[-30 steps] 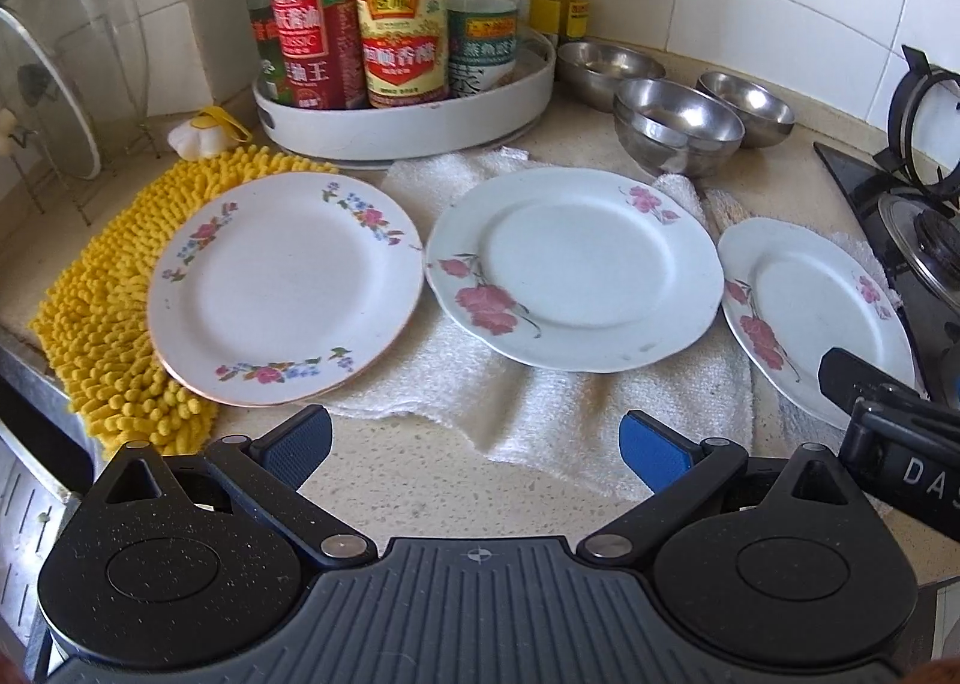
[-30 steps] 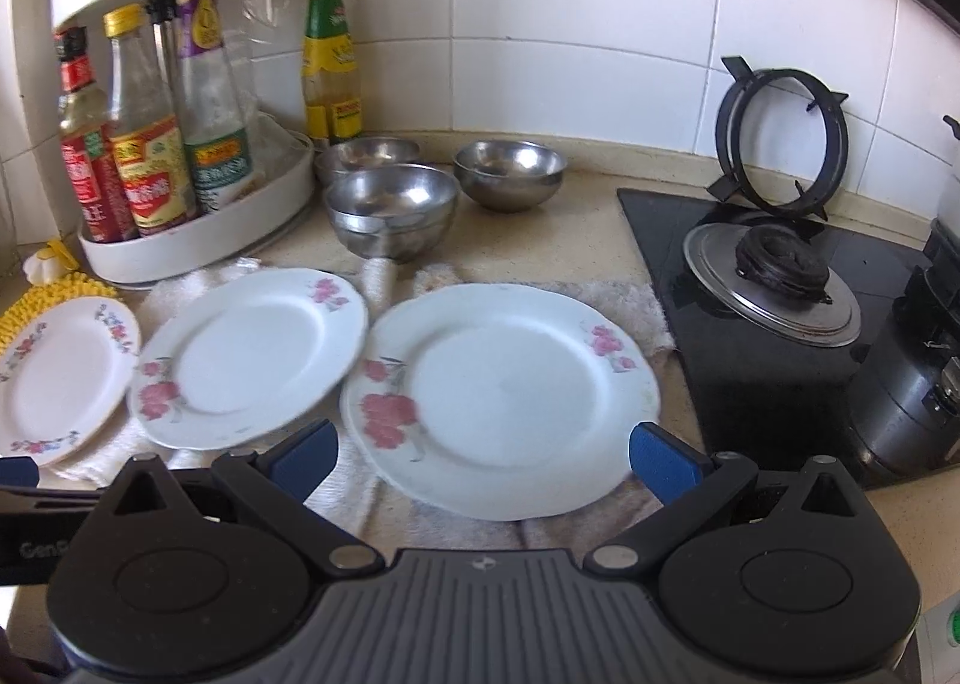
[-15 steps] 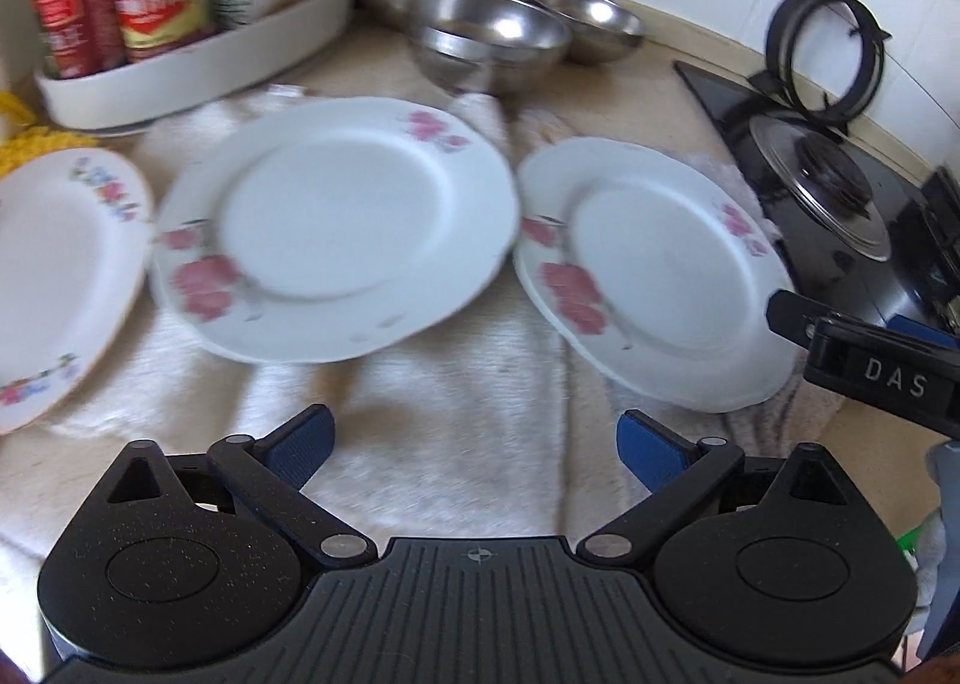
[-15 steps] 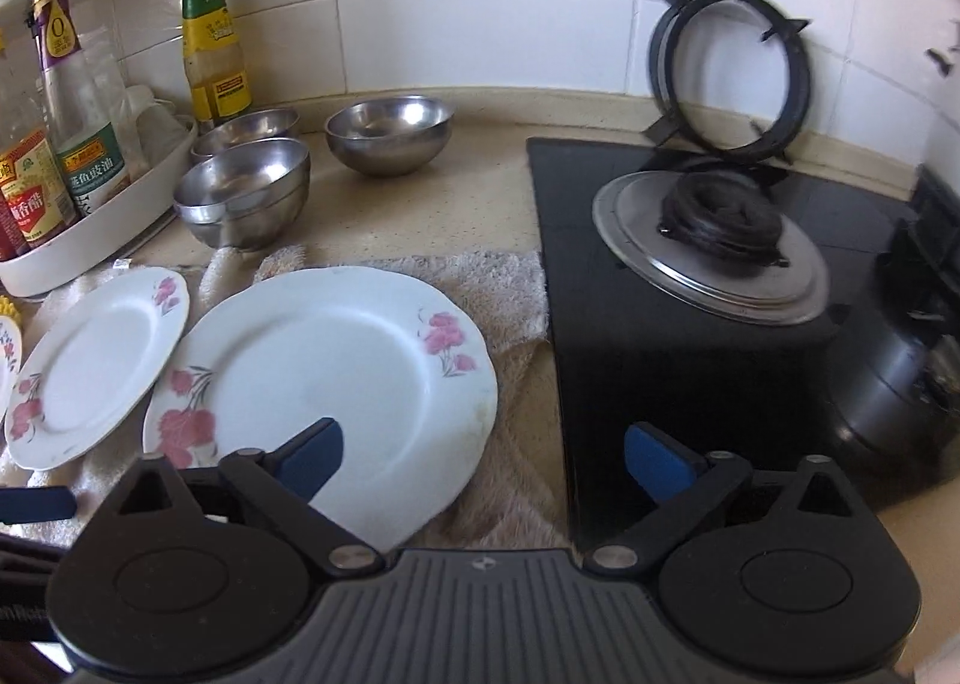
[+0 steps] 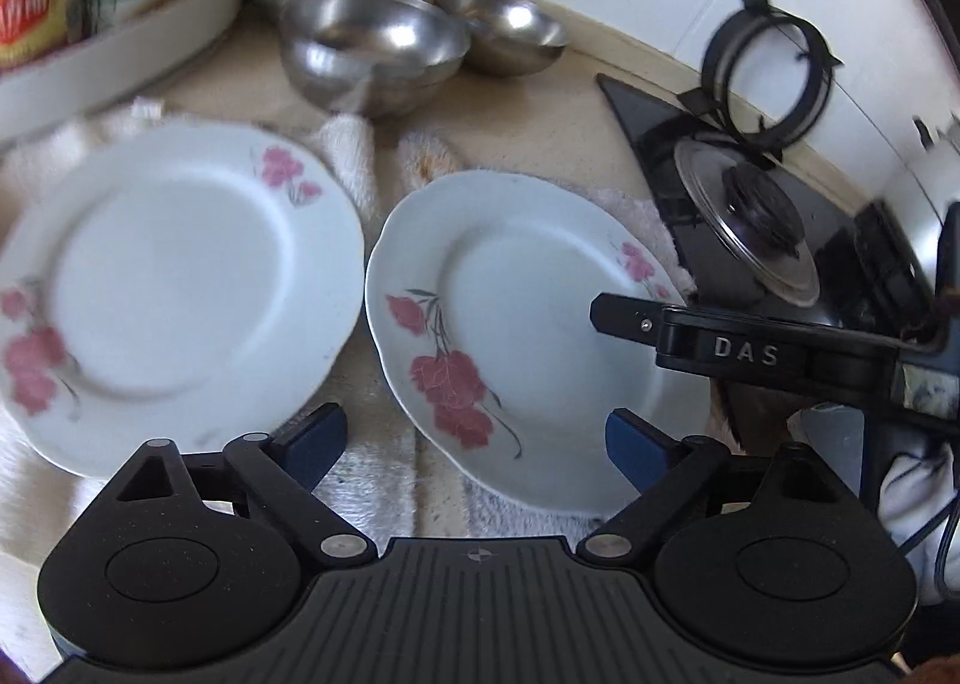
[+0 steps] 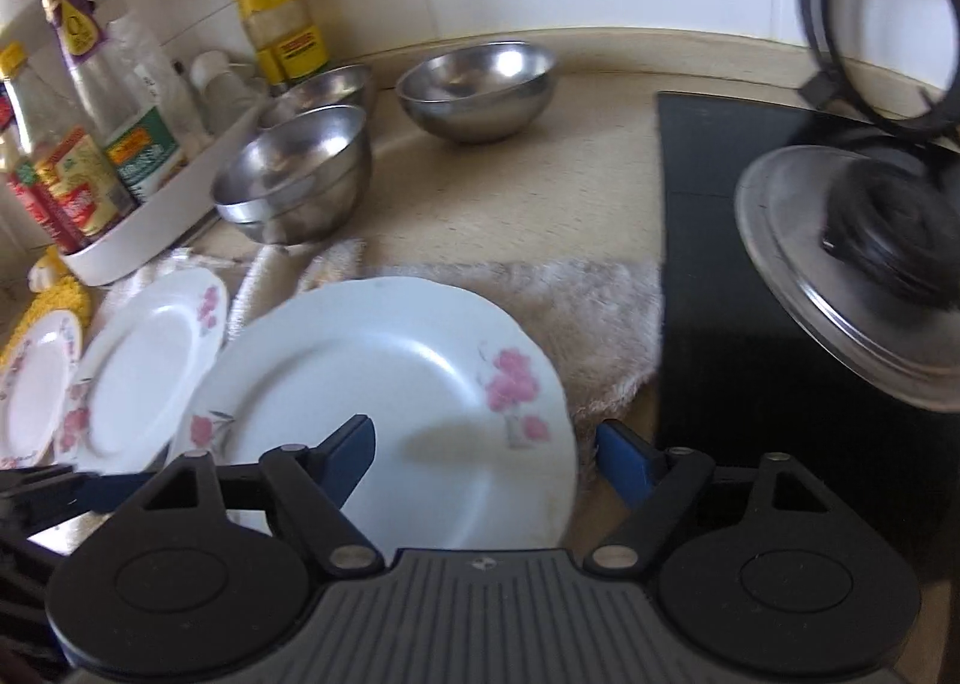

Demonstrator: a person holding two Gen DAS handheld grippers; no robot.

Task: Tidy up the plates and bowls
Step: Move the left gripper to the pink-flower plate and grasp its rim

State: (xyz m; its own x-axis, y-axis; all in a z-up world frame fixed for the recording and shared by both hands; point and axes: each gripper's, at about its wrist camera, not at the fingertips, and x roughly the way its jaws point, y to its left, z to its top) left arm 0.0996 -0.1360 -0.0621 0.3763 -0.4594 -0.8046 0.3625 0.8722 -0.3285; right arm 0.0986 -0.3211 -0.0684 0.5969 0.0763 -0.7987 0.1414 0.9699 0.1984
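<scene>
Three white flowered plates lie on a towel (image 6: 570, 312). The right plate (image 5: 528, 324) (image 6: 390, 396) is nearest both grippers. My left gripper (image 5: 474, 438) hovers open over its near left rim, with nothing touching its pads. My right gripper (image 6: 486, 447) straddles the plate's right rim, one pad over the plate and the other over the towel. Its jaws are closing and the pads are not pressing on the plate. The middle plate (image 5: 174, 288) (image 6: 144, 366) lies to the left, and the third plate (image 6: 36, 384) is at the far left. Steel bowls (image 5: 372, 48) (image 6: 474, 84) stand behind.
A white turntable tray (image 6: 150, 204) of sauce bottles stands at the back left beside a yellow mat (image 6: 54, 300). To the right is a black glass hob (image 6: 750, 324) with a burner (image 6: 840, 264). A pan ring (image 6: 870, 24) leans on the tiled wall.
Both views have swung right and sunk toward the right plate. The right gripper's jaws have narrowed around that plate's right rim. The leftmost plate and yellow mat have left the left wrist view.
</scene>
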